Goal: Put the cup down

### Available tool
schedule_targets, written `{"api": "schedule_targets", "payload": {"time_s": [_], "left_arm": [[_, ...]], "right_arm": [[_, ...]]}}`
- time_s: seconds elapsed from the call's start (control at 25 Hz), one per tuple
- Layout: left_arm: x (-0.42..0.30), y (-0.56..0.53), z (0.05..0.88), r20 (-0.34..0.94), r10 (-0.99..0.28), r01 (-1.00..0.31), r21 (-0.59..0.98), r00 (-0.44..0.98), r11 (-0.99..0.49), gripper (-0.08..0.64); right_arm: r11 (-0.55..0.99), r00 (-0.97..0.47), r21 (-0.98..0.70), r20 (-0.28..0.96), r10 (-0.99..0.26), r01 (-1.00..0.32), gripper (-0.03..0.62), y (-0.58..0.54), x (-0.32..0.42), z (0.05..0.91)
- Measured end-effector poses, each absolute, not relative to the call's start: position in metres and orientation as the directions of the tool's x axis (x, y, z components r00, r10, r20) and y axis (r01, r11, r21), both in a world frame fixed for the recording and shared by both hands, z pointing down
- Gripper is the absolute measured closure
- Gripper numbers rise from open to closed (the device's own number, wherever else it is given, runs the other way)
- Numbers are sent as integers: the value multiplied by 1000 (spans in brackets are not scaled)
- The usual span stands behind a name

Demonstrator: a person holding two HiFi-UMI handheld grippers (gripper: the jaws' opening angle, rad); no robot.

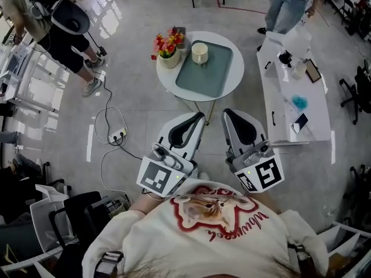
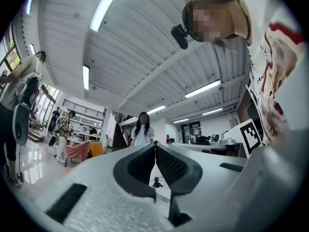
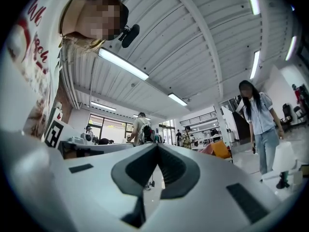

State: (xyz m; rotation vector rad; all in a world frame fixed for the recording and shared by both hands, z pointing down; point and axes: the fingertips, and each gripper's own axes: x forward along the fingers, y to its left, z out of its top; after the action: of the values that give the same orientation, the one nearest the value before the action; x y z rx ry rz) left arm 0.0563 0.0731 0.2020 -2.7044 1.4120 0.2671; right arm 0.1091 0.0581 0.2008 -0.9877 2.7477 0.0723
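Cup [image 1: 199, 52]: cream, upright on green tray [image 1: 219, 77], well ahead of both grippers' tips, touched by neither. Flower pot [image 1: 168, 55]: just beside it, to the left. Round table [image 1: 174, 81]: beneath. Left gripper [image 1: 200, 116], right gripper [image 1: 226, 113]: jaws pressed together, nothing held. Risk, judged: a careless forward reach could knock the cup against the pot

Potted flowers [image 1: 167, 44], white desk [image 1: 284, 91], floor power strip [image 1: 117, 136]

Bright ceiling strip lights [image 2: 107, 4], glare on glossy floor [image 1: 110, 10], fisheye-warped edges.
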Motion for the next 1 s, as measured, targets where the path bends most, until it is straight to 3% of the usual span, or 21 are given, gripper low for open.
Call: {"api": "schedule_targets", "payload": {"time_s": [1.0], "left_arm": [[33, 294, 203, -197, -813, -829, 4, 547, -559, 543]], "right_arm": [[787, -774, 23, -201, -600, -616, 565, 284, 85, 199]]}}
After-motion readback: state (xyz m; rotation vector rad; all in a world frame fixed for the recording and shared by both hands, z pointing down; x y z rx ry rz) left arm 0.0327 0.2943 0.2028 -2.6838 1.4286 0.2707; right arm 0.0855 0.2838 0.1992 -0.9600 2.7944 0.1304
